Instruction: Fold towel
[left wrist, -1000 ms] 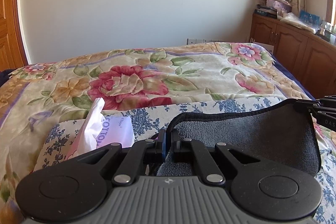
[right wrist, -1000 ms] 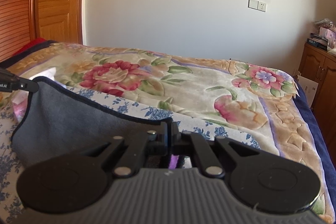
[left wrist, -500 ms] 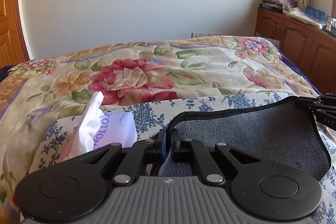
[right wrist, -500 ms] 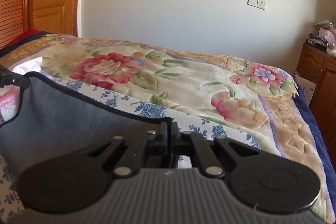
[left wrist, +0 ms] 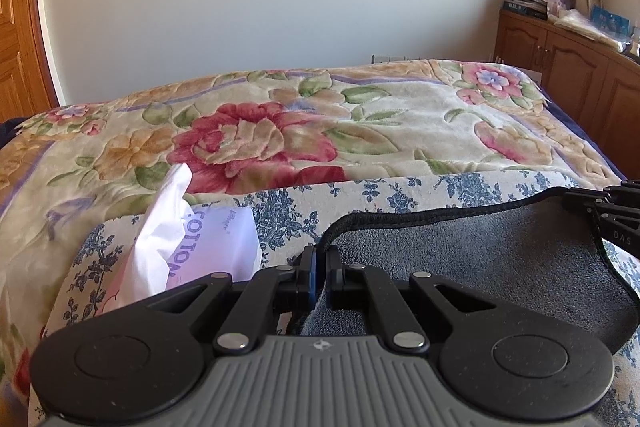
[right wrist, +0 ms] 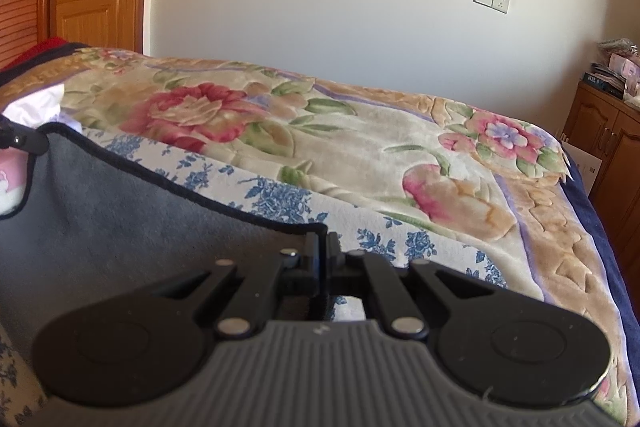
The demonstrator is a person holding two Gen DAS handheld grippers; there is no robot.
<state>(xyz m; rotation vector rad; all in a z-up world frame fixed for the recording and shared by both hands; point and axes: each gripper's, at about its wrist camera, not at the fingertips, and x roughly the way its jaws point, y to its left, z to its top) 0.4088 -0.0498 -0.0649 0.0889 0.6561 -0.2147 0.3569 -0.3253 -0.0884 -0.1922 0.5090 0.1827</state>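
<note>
While clamped by both tools, grey terry towel (left wrist: 472, 267), corded black hem.

Grey towel (left wrist: 480, 259) with black hem, held stretched above the bed, sagging between corners.

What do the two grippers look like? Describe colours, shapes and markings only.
Both look the same. The left gripper and right gripper each have a ribbed grey body, two round black discs at its sides, black linkage arms with silver rivets, and narrow black fingers. White letters "DAS" show on the right gripper. No cables or sleeves show.
</note>
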